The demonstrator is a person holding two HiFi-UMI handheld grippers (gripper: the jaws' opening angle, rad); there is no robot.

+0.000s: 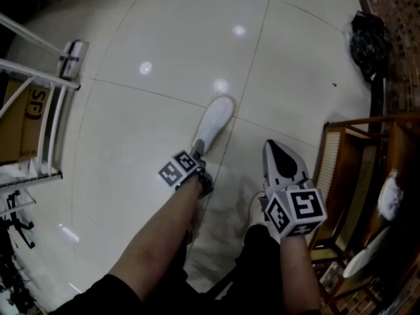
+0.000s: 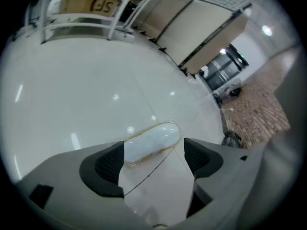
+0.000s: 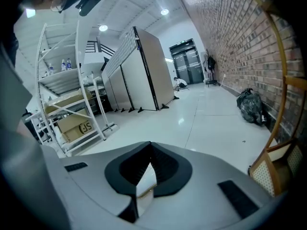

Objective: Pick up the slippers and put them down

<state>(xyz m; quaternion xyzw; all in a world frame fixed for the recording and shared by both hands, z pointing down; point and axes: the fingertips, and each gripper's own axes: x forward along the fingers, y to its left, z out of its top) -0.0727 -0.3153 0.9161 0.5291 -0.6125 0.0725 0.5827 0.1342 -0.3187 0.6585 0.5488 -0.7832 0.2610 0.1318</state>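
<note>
A white slipper (image 1: 215, 120) lies flat on the glossy white tile floor, toe pointing away from me. My left gripper (image 1: 200, 151) hovers at its near end, tilted downward. In the left gripper view the slipper (image 2: 152, 142) sits on the floor between and just beyond the wide-apart pads (image 2: 109, 163), and neither pad touches it; the left gripper (image 2: 153, 153) is open. My right gripper (image 1: 277, 153) is held to the right, off the floor. Its jaws (image 3: 148, 163) are closed on a thin white, tan-edged piece (image 3: 144, 188) that looks like the second slipper's edge.
A white metal rack (image 1: 49, 110) with a cardboard box (image 1: 23, 110) stands at the left. A wooden frame (image 1: 357, 176) holding pale shoes (image 1: 390, 199) stands at the right, by a brick wall. A black bag (image 1: 367, 38) lies at the far right.
</note>
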